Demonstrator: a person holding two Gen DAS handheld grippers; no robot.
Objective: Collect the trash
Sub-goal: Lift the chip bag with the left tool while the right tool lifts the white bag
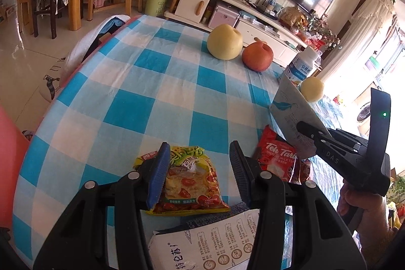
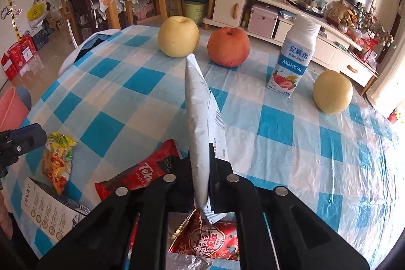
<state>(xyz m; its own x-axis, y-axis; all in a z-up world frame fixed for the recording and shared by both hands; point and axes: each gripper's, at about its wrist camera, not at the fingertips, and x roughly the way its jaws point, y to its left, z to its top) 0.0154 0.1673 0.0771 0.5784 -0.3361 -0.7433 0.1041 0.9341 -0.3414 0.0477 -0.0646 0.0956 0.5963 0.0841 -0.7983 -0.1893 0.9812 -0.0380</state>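
**Right fingers clamped on a white wrapper; left fingers open over the noodle packet**

The right gripper (image 2: 206, 168) has its fingers pressed flat together on a crumpled white paper-foil wrapper (image 2: 200, 118), which stands on edge and rises out of the jaws. The left gripper (image 1: 200, 168) has its fingers partly open, astride a yellow-and-red instant noodle packet (image 1: 187, 184); one blue pad (image 1: 159, 173) lies at the packet's left side, the other pad stands clear, so nothing is gripped there.

Nearest the front edge of the blue-and-white checked table (image 1: 126, 98) lie more scraps: a white printed sachet (image 1: 210, 242) below the left fingers, a red milk-tea packet (image 1: 276, 156) just beside the noodle packet, and a red foil wrapper (image 2: 205, 239) under the right gripper.

Toward the far edge stand things that look like keepers: a pale yellow pear (image 2: 178, 36), a red apple (image 2: 227, 46), a white yoghurt-drink bottle (image 2: 293, 57) and a second yellowish pear (image 2: 332, 91) near the right edge.

The step in hand seems to be the pick-up: one wrapper is secured. Next, it likely needs carrying to a bin, perhaps the pink container (image 2: 12, 108) off the left edge, while the left fingers still have to close on the noodle packet.
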